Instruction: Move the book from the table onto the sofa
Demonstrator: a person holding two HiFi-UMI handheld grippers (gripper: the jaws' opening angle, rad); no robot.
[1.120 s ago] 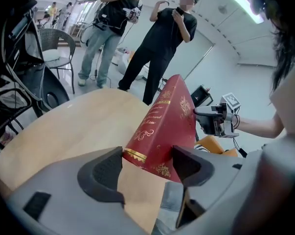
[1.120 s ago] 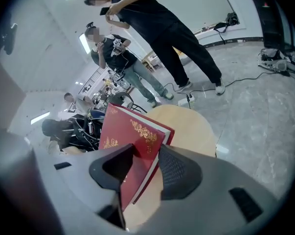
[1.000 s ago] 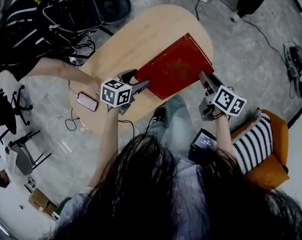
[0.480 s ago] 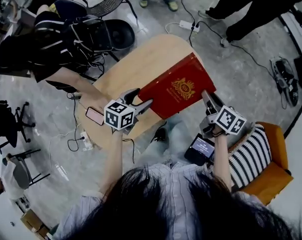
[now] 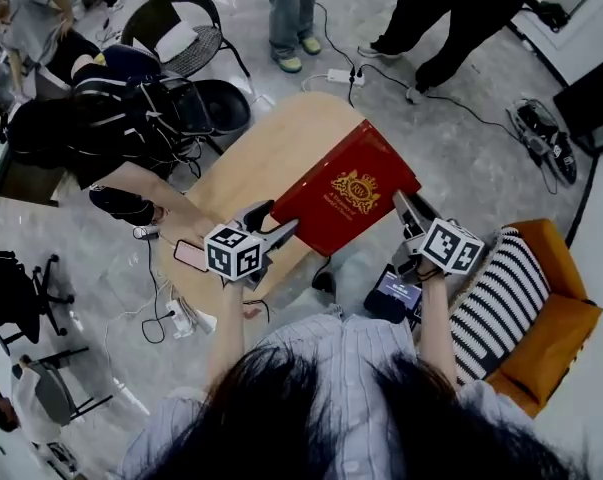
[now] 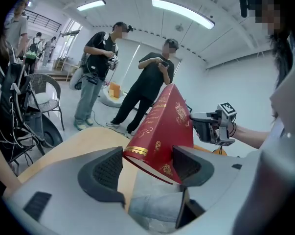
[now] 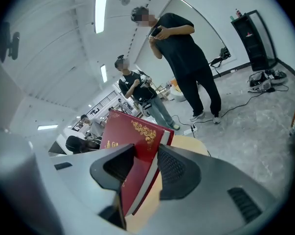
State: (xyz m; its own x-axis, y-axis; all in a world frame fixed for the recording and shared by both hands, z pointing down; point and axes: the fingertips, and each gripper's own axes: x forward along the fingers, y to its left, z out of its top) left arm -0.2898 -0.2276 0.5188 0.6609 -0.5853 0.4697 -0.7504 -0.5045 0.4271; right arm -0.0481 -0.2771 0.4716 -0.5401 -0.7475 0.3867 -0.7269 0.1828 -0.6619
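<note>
Book (image 5: pixel 346 200) — a red hardback with a gold crest on its cover — is held up in the head view over the near edge of the wooden worktop (image 5: pixel 266 153), lifted clear of it. Its long axis runs from lower left to upper right. The left tool (image 5: pixel 281 224) pinches its lower-left end and the right tool (image 5: pixel 401 204) pinches its right-hand edge. An orange sofa (image 5: pixel 556 333) with a striped cushion (image 5: pixel 501 303) sits at the lower right, well apart.

In the left gripper view, both pads press on a corner with a gold band at the spine. The cover rises steeply away, tilted, with gold ornament along it.

In the right gripper view, the jaws clamp the cover and white page edge, having just been closing a little. The book stands nearly on edge — pointing up and away.
</note>
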